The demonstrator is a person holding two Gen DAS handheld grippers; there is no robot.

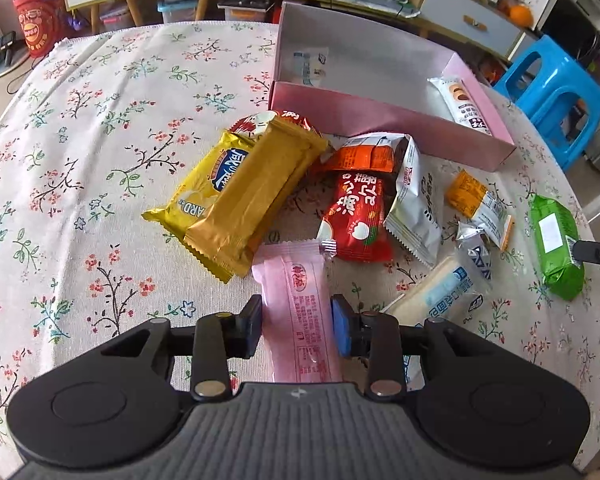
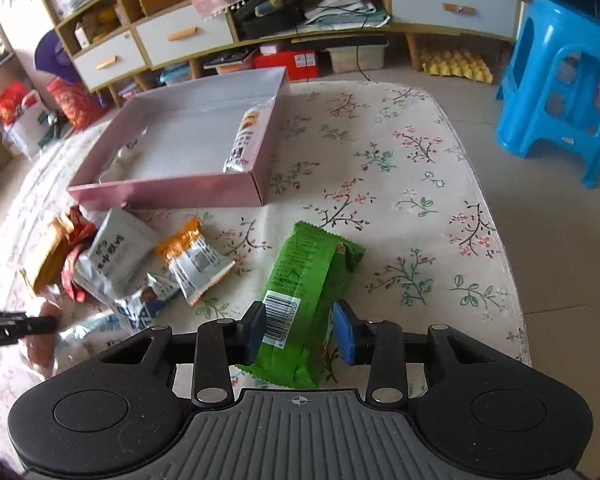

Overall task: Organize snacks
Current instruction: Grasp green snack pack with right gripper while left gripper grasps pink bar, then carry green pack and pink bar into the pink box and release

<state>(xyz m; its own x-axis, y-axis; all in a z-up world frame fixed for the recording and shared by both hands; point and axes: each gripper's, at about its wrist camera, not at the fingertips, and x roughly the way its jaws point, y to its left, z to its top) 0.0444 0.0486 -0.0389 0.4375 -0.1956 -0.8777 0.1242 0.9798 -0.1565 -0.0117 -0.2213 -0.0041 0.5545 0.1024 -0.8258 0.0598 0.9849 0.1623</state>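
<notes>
My left gripper (image 1: pixel 298 328) is shut on a pink snack packet (image 1: pixel 300 292) that points away over the floral tablecloth. In the right wrist view my right gripper (image 2: pixel 300 330) is shut on a green packet (image 2: pixel 308 276), barcode facing up. That green packet (image 1: pixel 556 240) also shows at the far right of the left wrist view. An open pink box (image 1: pixel 380 116) (image 2: pixel 172 196) stands behind, holding a white packet (image 1: pixel 464 106) and a small clear one (image 1: pixel 310 66). Between the box and the grippers lie yellow packets (image 1: pixel 236 192), a red packet (image 1: pixel 356 216) and a white packet (image 1: pixel 416 208).
A small orange packet (image 1: pixel 468 196) and a blue-white bread packet (image 1: pixel 444 288) lie to the right of the pile. A blue plastic stool (image 2: pixel 560 92) stands beyond the table's right edge (image 2: pixel 512 280). A low cabinet with drawers (image 2: pixel 172 40) lines the back wall.
</notes>
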